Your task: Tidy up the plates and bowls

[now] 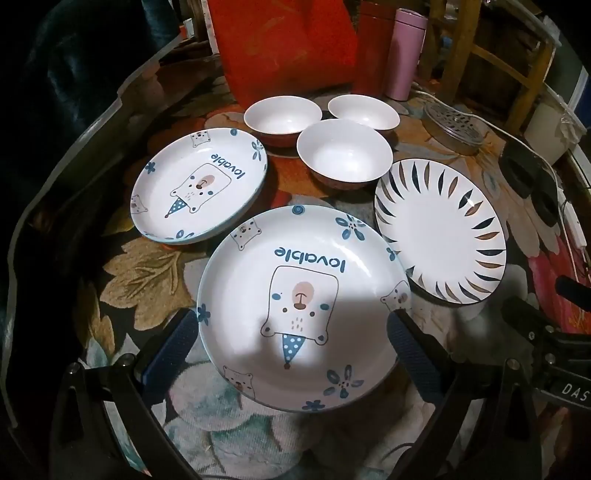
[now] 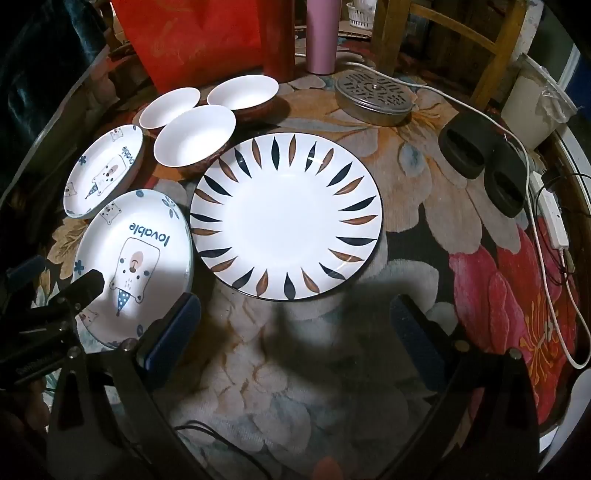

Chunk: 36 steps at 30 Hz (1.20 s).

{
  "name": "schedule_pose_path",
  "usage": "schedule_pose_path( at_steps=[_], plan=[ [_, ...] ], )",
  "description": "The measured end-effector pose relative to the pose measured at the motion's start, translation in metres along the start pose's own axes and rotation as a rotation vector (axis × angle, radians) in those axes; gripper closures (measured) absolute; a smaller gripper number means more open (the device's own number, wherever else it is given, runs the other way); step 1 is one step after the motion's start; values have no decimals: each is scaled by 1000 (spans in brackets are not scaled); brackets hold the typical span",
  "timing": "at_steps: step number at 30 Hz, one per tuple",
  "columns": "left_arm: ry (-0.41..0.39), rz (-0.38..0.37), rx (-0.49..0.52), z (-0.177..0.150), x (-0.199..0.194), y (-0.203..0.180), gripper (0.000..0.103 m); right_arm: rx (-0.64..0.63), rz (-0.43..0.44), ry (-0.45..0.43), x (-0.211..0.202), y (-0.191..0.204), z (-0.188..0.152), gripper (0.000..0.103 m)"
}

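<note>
Two white bear plates marked "lovable" lie on the floral table: a near one (image 1: 299,295) (image 2: 136,258) and a far left one (image 1: 199,184) (image 2: 103,170). A white plate with a leaf-pattern rim (image 1: 439,230) (image 2: 286,218) lies to their right. Three white bowls with red outsides (image 1: 343,155) (image 1: 282,114) (image 1: 364,110) (image 2: 194,136) stand close together behind. My left gripper (image 1: 291,336) is open, its fingers on either side of the near bear plate. My right gripper (image 2: 295,321) is open and empty just in front of the leaf plate.
A red bag (image 1: 280,48), a red cylinder (image 1: 371,51) and a pink flask (image 1: 406,51) stand at the back. A round metal perforated tin (image 2: 373,96), two black oval objects (image 2: 484,162) and a white cable with a power strip (image 2: 550,221) lie on the right. A wooden chair (image 2: 443,33) is behind.
</note>
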<state>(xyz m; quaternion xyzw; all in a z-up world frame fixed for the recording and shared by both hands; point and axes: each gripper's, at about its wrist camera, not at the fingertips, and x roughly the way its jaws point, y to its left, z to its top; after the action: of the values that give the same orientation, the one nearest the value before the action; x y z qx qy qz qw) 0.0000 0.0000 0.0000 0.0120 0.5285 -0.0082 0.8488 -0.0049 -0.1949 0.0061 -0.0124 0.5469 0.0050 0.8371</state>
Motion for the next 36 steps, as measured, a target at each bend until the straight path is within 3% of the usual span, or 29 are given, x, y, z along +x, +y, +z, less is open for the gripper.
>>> schedule_pose_path(
  at_steps=[36],
  plan=[
    [-8, -14, -2, 0, -1, -2, 1, -3, -7, 2, 3, -1, 1, 0]
  ],
)
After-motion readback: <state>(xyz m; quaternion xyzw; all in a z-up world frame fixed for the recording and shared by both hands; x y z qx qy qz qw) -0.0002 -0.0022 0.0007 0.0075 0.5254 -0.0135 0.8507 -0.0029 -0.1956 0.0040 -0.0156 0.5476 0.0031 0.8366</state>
